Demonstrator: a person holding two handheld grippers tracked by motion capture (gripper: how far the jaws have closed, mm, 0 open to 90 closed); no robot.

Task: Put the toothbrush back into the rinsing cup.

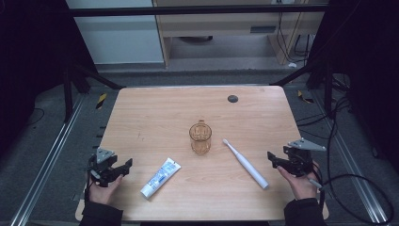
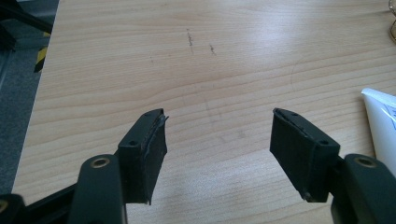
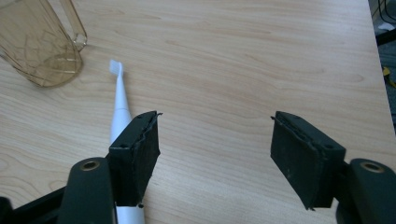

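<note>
Wood: pale tabletop (image 1: 155, 108), grain running across; dark round spot (image 1: 232, 99) near far edge.
Cup: amber see-through cup (image 1: 201, 138), upright at centre, handle on far side.
Toothbrush: white toothbrush (image 1: 245, 164) flat, right of cup, bristle end near cup, apart from it.
Tube: white/blue toothpaste tube (image 1: 160, 177) flat, front-left of cup.
L hand-held gripper (image 1: 123, 168): near front-left corner, left of tube, jaws wide apart, nothing btwn, bare wood under.
R hand-held gripper (image 1: 271, 159): front-right, just beside toothbrush handle, jaws wide apart, nothing held; in right gripper view handle runs behind one jaw.
</note>
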